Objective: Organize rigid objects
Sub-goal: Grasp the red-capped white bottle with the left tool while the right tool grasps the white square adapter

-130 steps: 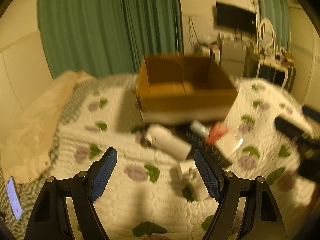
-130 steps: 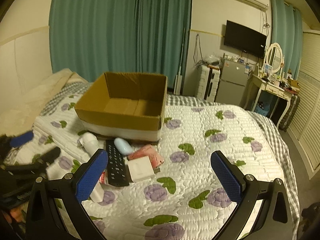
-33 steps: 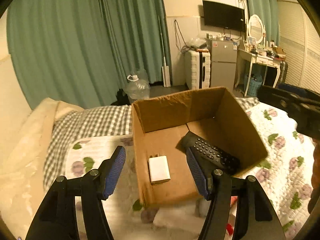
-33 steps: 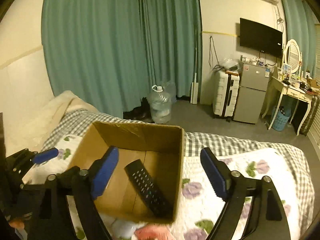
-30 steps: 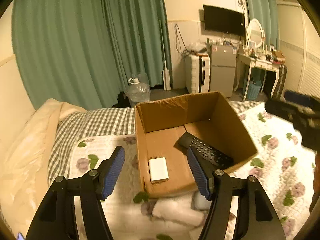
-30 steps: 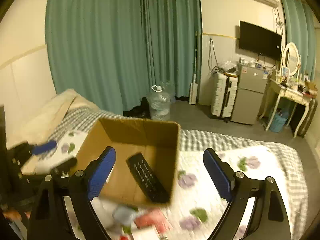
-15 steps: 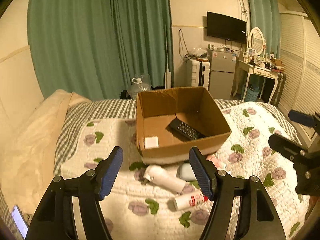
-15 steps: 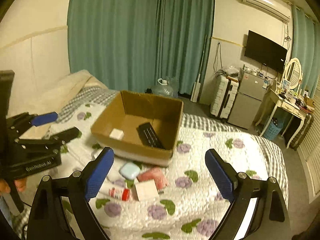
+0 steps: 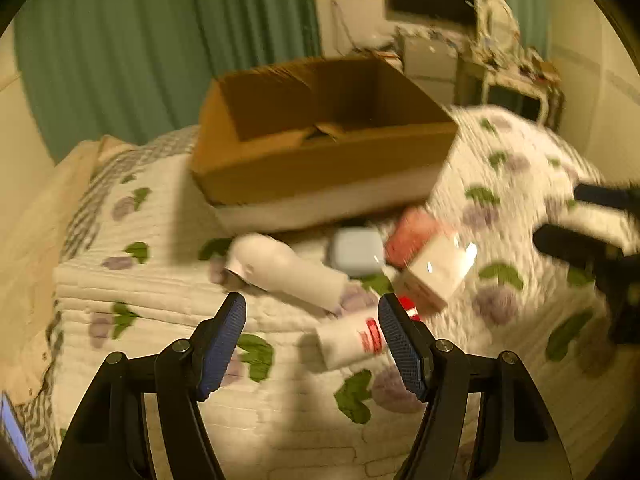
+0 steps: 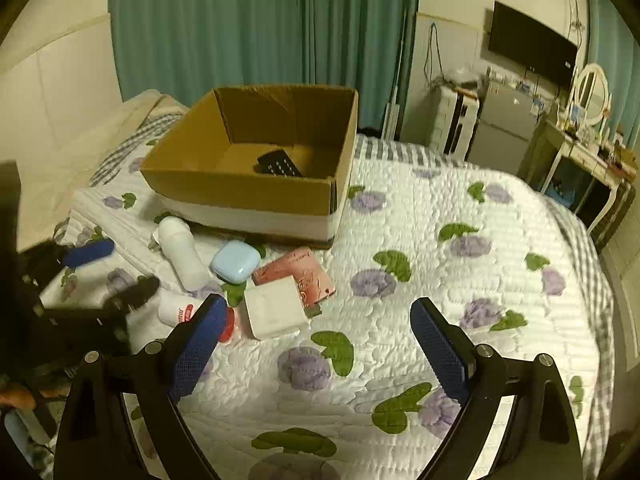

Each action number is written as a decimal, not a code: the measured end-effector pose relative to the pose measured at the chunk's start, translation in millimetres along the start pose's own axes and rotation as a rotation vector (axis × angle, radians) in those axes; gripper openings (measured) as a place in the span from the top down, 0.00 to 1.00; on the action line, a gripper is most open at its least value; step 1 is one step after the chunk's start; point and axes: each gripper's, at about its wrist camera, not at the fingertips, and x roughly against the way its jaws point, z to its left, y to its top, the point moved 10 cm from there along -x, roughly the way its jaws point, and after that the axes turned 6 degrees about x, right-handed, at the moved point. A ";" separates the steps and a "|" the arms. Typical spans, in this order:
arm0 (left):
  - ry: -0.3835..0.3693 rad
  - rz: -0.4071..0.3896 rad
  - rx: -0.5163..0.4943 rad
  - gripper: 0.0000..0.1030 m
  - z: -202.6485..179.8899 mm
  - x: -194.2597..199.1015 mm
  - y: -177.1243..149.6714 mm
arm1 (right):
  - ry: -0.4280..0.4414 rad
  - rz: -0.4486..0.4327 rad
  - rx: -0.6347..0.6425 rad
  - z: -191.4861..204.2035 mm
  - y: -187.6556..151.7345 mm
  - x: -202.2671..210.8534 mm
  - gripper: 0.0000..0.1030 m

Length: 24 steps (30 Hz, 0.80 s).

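Between the wide-open, empty left gripper fingers, a white tube is now framed, the cardboard box having receded. A new pick is judged begun; the right gripper is also held open and empty.

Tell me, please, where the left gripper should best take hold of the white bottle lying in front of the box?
Grip the white bottle across the middle of its round body, coming down from above. It lies flat on the quilt, so only its sides offer two opposed faces. The blue case sits near its lower end, so stay nearer the cap end. The left gripper is open and empty.
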 end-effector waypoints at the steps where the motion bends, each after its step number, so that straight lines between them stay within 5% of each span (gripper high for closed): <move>1: 0.000 0.008 -0.018 0.31 -3.0 -4.3 -3.5 | 0.003 0.005 -0.002 -1.1 -0.6 -2.3 0.10; 13: -0.088 0.137 -0.210 0.31 -36.5 -50.0 -34.9 | 0.026 0.070 -0.012 -0.8 -5.8 -29.3 0.10; 21: -0.140 0.158 -0.218 0.34 -48.6 -72.1 -25.8 | 0.051 0.114 -0.067 -7.8 -10.4 -44.0 0.10; 24: -0.163 0.152 -0.212 0.54 -50.1 -65.0 -26.2 | 0.046 0.117 -0.069 -8.4 -11.3 -44.2 0.10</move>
